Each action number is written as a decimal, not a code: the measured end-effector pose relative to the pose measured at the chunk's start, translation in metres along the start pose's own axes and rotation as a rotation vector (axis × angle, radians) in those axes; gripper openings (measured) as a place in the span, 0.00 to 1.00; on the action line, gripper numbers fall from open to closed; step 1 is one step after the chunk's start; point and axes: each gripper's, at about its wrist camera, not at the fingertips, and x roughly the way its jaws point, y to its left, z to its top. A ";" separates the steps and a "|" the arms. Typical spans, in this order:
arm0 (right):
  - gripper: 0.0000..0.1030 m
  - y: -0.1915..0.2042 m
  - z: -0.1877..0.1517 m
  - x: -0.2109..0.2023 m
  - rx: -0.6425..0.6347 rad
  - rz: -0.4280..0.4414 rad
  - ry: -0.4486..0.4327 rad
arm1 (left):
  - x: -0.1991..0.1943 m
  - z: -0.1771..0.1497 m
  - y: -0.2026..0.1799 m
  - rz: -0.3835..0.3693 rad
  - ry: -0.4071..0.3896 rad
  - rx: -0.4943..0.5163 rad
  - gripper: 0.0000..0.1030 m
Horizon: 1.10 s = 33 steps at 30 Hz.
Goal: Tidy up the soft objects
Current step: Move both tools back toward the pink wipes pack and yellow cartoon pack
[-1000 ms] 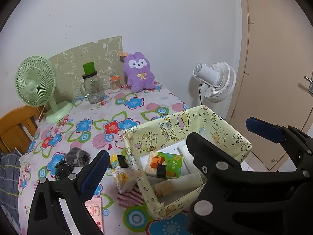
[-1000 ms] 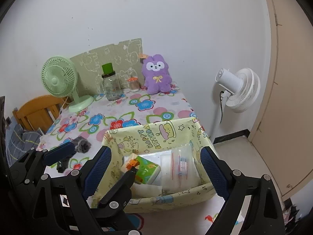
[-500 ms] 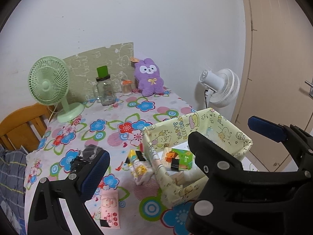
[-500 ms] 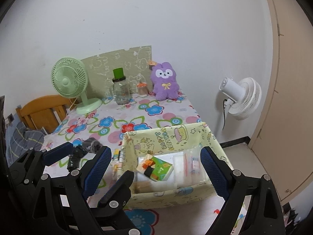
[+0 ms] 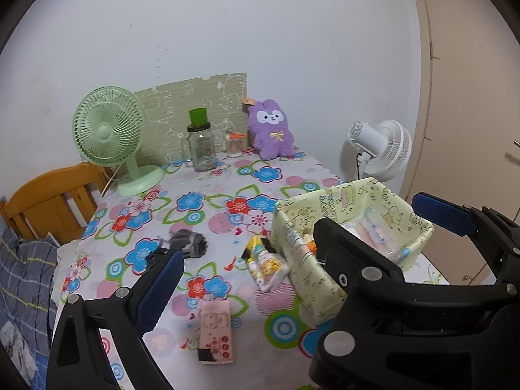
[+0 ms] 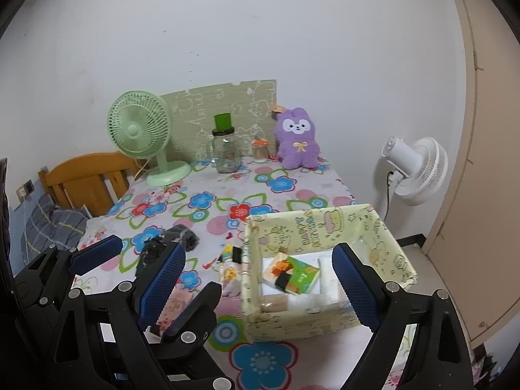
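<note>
From the left wrist, the left gripper (image 5: 292, 234) hangs wide and empty over the near edge of the floral tablecloth (image 5: 208, 201). A second ago the yellow fabric bin (image 5: 328, 201) filled the lower middle of this view; now it sits smaller and further right, and a pink tissue pack (image 5: 216, 331) that was cut off at the near edge shows whole, so the hand has drawn back. Outside the bin lie that pack, a yellow tissue pack (image 5: 265, 265) just beside the bin's left wall, and dark socks (image 5: 188, 243) further left. From the right wrist, the right gripper (image 6: 258, 287) also stands wide with nothing between its pads, and the bin (image 6: 312, 224) has likewise shrunk, with more tablecloth visible around it. Inside it rest a green-and-orange pack (image 6: 297, 274) and white packets. The retreat suggests one drop is finished and the loose items are next. The purple plush rabbit (image 6: 297, 138) sits untouched at the far wall.
</note>
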 end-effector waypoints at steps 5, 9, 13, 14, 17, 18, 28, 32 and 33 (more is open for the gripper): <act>0.84 0.014 -0.003 0.003 -0.013 0.017 0.008 | -0.001 -0.006 0.012 0.020 0.006 -0.010 0.95; 0.83 0.023 -0.007 0.007 -0.020 0.029 0.015 | 0.000 -0.012 0.022 0.031 0.013 -0.018 0.94; 0.82 0.033 -0.011 0.014 -0.030 0.040 0.024 | 0.002 -0.017 0.030 0.043 0.024 -0.027 0.92; 0.80 0.035 -0.012 0.015 -0.034 0.042 0.028 | 0.004 -0.019 0.032 0.049 0.029 -0.030 0.91; 0.78 0.042 -0.015 0.022 -0.042 0.053 0.043 | 0.007 -0.023 0.039 0.056 0.044 -0.040 0.90; 0.78 0.044 -0.016 0.023 -0.044 0.057 0.045 | 0.008 -0.025 0.041 0.060 0.049 -0.042 0.89; 0.71 0.063 -0.032 0.047 -0.042 0.111 0.112 | 0.021 -0.043 0.061 0.079 0.105 -0.066 0.84; 0.70 0.067 -0.038 0.056 -0.032 0.124 0.135 | 0.028 -0.050 0.066 0.078 0.124 -0.077 0.84; 0.70 0.068 -0.039 0.058 -0.032 0.125 0.139 | 0.030 -0.051 0.067 0.078 0.129 -0.079 0.84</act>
